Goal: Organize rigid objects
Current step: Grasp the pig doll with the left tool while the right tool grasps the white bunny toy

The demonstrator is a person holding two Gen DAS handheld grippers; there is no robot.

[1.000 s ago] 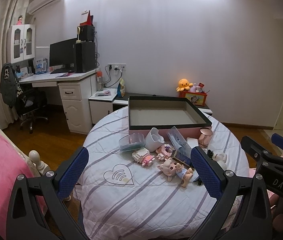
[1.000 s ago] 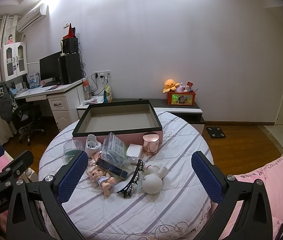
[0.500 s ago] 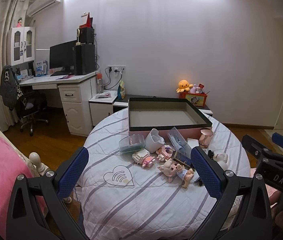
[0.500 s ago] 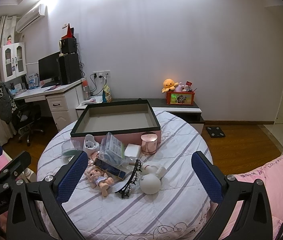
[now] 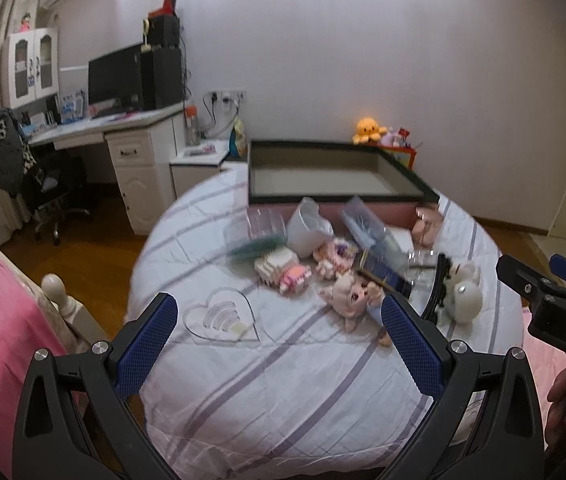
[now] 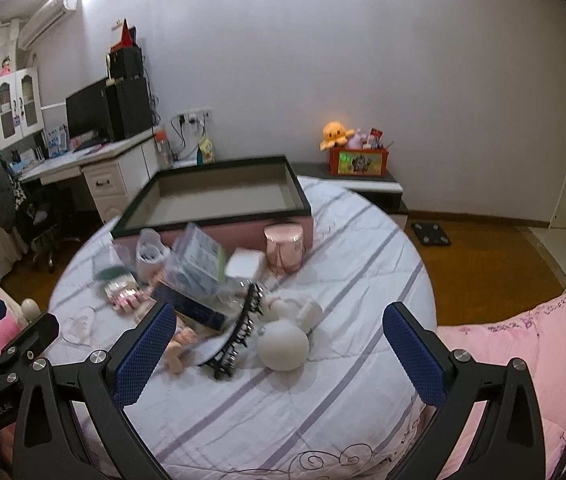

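Hovering over the round table with the striped white cloth [image 6: 323, 420], I hold both tools wide apart and empty: my left gripper [image 5: 279, 344] and my right gripper [image 6: 279, 352] each have their blue-padded fingers spread, gripping nothing.

The clutter I am meant to sort lies bunched in the middle of the table, just in front of the large shallow box with the dark rim and pink wall [image 6: 219, 196]. That box sits empty at the far side, which I judge makes it the place for everything to go.

Nearest my right fingers lie a black toothed hair clip [image 6: 235, 336] and a white round-headed figure [image 6: 283, 344], just beside each other. Behind them stand a rose-gold cylindrical tin [image 6: 284, 249], a small white square box [image 6: 245, 266] and a clear plastic packet with green print [image 6: 199, 264], leaning among the rest.

Toward my left fingers I see a small pink baby doll [image 5: 353, 296] lying on its side, a pink and white brick toy [image 5: 283, 270], and a clear heart-shaped plaque [image 5: 221, 316] flat on the cloth, apart from the heap.

Nothing is packed yet. I judge the clip or the white figure the easiest first pick, being at the open edge of the pile.
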